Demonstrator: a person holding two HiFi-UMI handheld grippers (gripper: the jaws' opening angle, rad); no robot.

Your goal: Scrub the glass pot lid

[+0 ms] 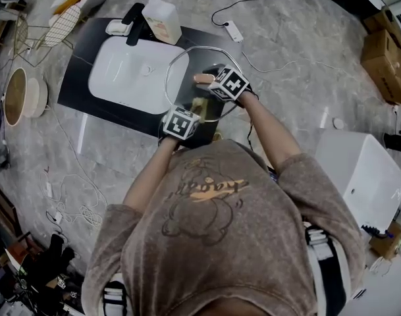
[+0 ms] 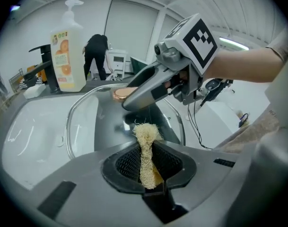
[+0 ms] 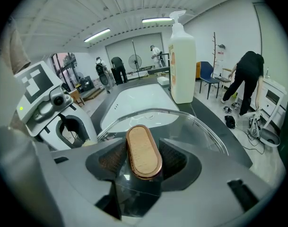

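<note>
Left claw (image 2: 148, 163): jaws closed on a loofah strip (image 2: 146, 138). The strip is pinched about its middle and its frayed tip stands out past the fingertips.

Right claw (image 3: 143, 163): jaws stand moderately wide but are clamped on the lid's oval knob (image 3: 144, 150), with the pads pressing both long sides. The knob's long axis runs straight along the claw, away from its camera.

Glass pot lid (image 1: 184, 68): off the surface and carried by the knob alone. It hangs over the dark counter (image 1: 81, 64), and its left rim overlaps the right edge of the white sink (image 1: 131, 71). It looks tilted rather than flat.

Key relation: seen from the left claw, the glass lies just ahead of and a little below the loofah tip, to the left of the right claw's fingers. In the head view the left claw is the nearer to the person's body, at the lid's near rim. The right claw reaches in from the right to the lid's centre.
- Loofah touching glass: cannot tell.
- Which face of the lid the loofah meets: cannot tell.

Judgement: the scrubbing step is in hand. Strokes belong to the left claw, across the glass and clear of the knob, while the right claw holds steady.

Risks: the thin strip may fold under pressure, and the lid may swing about the knob.

Beyond the lid, a soap bottle (image 3: 182, 65) and a black faucet (image 1: 135, 24) stand at the sink's far end.
</note>
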